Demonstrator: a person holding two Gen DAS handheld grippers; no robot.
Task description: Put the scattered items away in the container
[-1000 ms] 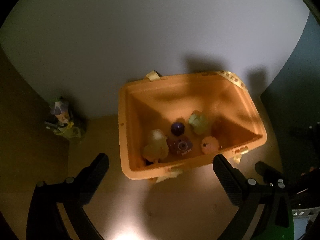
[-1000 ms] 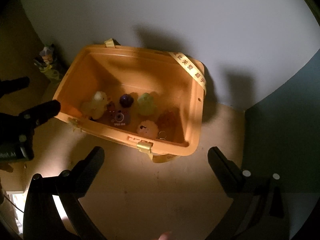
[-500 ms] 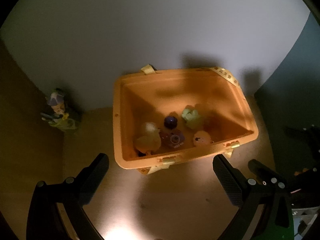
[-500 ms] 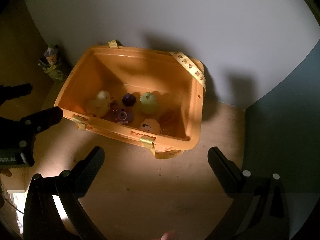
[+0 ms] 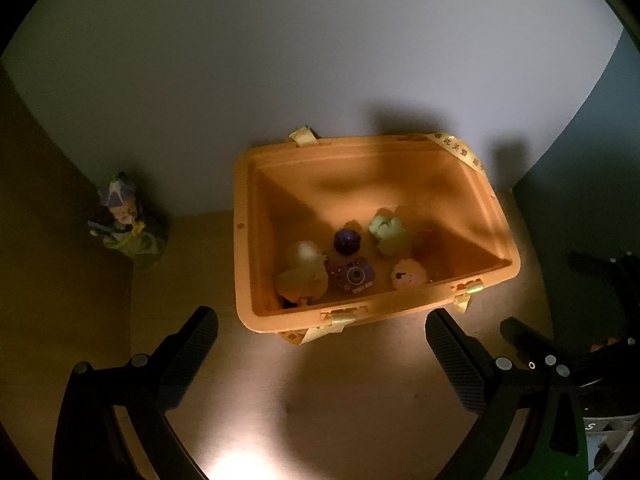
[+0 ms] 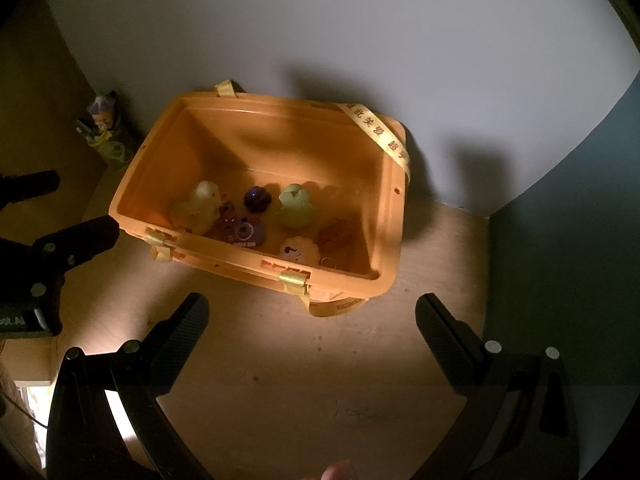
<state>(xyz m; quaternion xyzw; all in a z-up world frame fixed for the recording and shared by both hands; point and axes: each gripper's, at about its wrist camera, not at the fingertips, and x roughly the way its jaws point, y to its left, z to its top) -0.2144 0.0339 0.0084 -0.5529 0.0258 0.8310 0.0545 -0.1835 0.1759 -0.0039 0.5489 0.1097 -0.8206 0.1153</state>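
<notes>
An orange plastic box stands on the wooden table against the white wall; it also shows in the right wrist view. Inside lie several small toys: a yellow chick, a purple toy camera, a dark purple ball, a green figure and a pale round cookie-like toy. My left gripper is open and empty, in front of the box. My right gripper is open and empty, also in front of the box.
A small figurine in a purple hat stands left of the box by the wall, also in the right wrist view. A dark blue-grey panel bounds the right side. Yellow tape hangs over the box rim.
Both grippers have drawn back a little from the box, which now sits slightly farther away in both views. Both stay open and empty.
</notes>
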